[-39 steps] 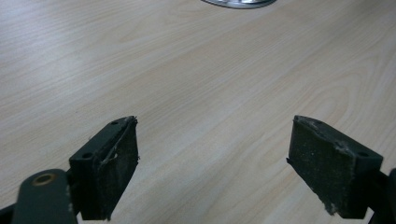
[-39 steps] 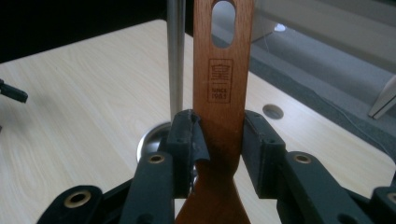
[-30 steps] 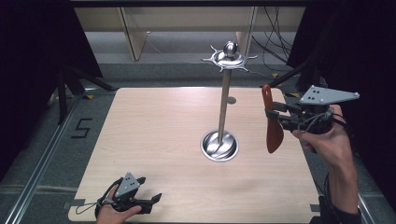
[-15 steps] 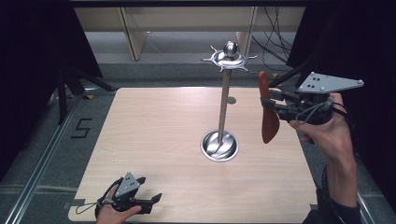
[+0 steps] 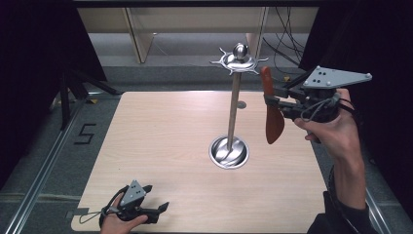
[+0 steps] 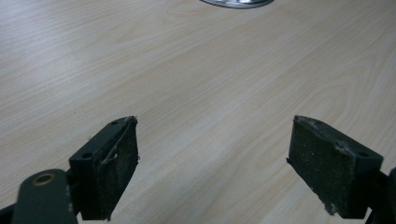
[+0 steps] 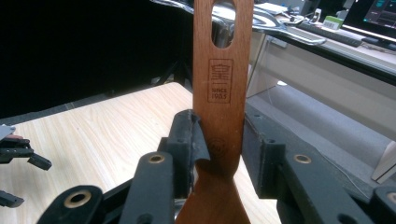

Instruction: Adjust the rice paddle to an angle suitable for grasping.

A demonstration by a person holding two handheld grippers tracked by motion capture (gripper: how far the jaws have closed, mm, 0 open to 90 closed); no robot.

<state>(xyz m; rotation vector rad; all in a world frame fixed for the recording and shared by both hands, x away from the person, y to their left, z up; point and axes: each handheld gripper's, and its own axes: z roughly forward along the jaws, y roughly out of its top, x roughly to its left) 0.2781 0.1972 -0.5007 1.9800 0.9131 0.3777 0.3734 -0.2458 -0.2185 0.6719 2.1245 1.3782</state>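
A brown wooden spatula (image 5: pixel 272 109) hangs upright in the air right of a tall steel hanging stand (image 5: pixel 234 105), its handle up and blade down. My right gripper (image 5: pixel 272 102) is shut on its handle. In the right gripper view the handle (image 7: pixel 220 93) sits clamped between the jaws, with its hanging hole (image 7: pixel 223 23) near the stand's hooked top ring (image 7: pixel 261 21). The stand's hook crown (image 5: pixel 238 61) is level with the spatula's handle end. My left gripper (image 5: pixel 158 212) rests open at the table's near left edge, nothing between its pads (image 6: pixel 109 170).
The stand's round steel base (image 5: pixel 229 152) sits on the light wooden table (image 5: pixel 160 136). Shelving and cables lie behind the table's far edge. A metal floor rail (image 5: pixel 44 165) runs along the left. Desks with monitors show far off in the right gripper view.
My right gripper has lifted the spatula upward and slightly toward the stand's top. The left gripper has stayed put.
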